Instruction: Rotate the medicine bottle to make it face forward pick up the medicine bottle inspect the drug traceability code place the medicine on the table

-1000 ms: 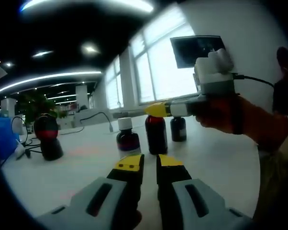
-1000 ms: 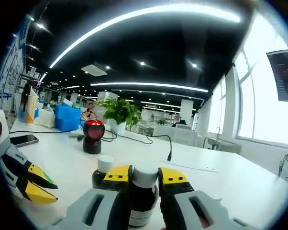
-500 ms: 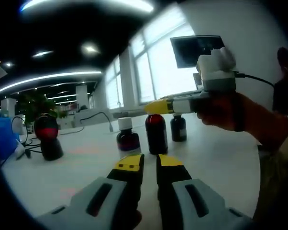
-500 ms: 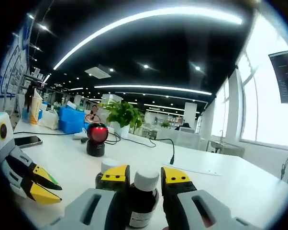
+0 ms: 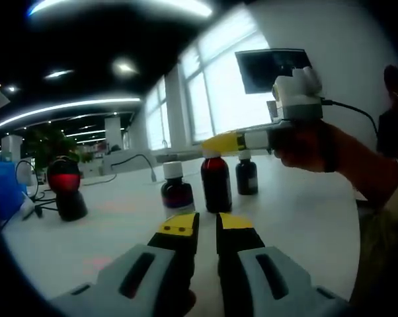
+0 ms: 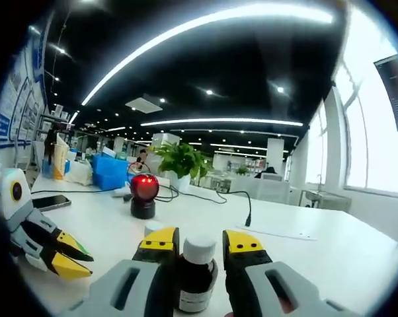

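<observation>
medicine bottle [image 6: 198, 276] between right gripper [image 6: 202, 241] jaws, label unreadable

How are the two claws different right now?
The right claw has a medicine bottle between its yellow tips; the left claw has nothing between its tips. The right claw's tips stand apart around the bottle, while the left claw's tips sit nearly together. Both have yellow tips and grey bodies, above the same white table.

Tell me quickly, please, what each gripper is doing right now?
Left gripper: shut, holding nothing.
Right gripper: jaws astride the medicine bottle; grip cannot be told.
</observation>
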